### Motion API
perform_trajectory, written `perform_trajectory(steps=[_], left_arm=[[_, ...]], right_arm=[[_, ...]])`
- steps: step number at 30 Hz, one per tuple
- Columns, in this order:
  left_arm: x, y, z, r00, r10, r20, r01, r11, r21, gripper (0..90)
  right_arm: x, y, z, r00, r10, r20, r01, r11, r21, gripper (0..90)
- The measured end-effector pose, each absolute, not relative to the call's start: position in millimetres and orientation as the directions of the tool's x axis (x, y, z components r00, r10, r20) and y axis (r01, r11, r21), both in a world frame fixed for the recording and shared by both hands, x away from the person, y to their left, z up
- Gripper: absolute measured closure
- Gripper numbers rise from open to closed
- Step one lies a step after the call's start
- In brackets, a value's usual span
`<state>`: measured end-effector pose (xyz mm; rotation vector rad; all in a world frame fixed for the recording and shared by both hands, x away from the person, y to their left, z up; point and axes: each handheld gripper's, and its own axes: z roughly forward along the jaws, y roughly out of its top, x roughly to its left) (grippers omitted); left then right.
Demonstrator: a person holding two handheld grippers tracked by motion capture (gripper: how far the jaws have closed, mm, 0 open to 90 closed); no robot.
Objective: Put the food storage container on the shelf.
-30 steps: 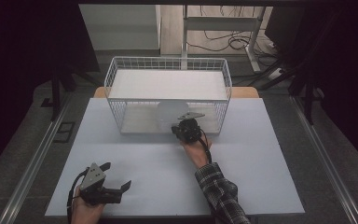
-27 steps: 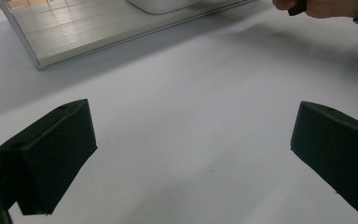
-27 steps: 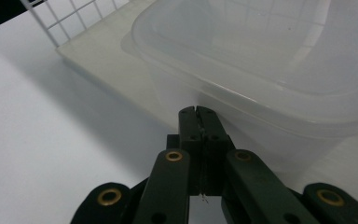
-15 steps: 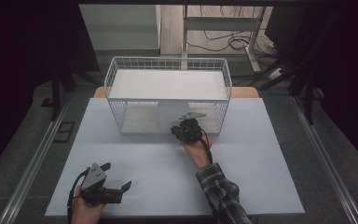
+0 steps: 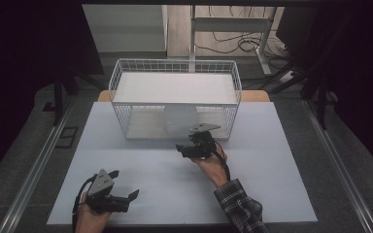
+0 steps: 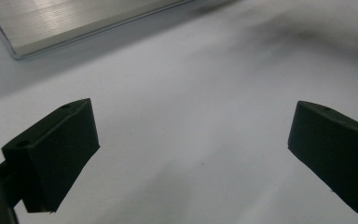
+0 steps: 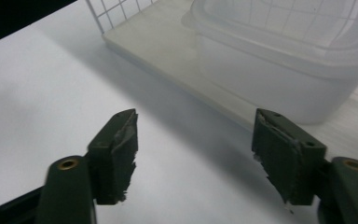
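Observation:
A translucent plastic container (image 5: 179, 119) (image 7: 279, 60) stands on the lower board of a white wire basket (image 5: 175, 65), at its open front. My right gripper (image 5: 180, 149) (image 7: 196, 144) hovers over the table just in front of it. Its jaws have just been opening and stand apart with nothing between them; the container lies beyond the fingertips, untouched. At the front left of the table, my left gripper (image 5: 132, 198) (image 6: 191, 140) rests low with its jaws wide apart over bare table.
The basket's pale base board (image 7: 168, 46) and wire wall (image 7: 116, 11) edge the white table top (image 5: 272, 170). A metal rail (image 6: 74, 28) runs past the left gripper. Dark floor, cables and a stand (image 5: 233, 24) lie behind the table.
My right gripper has drawn back from the basket toward the near side and its jaws have parted, leaving the container on the lower board. The left hand has stayed still.

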<state>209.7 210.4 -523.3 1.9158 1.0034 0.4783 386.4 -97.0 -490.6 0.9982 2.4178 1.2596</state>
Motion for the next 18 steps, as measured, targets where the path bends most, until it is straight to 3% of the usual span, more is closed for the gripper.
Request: perform_trajectory(steps=[11,18], left_arm=[[212,210,-527,0.604,0.792,-0.09,0.484,-0.275,0.831,0.0],[213,208,-528,0.61,0.789,-0.074,0.475,-0.289,0.831,0.0]], right_arm=[[362,-112,-491,-0.758,0.643,0.109,0.456,0.402,0.794,9.3],[350,-121,-491,-0.758,0.647,0.085,0.453,0.428,0.782,3.0]])
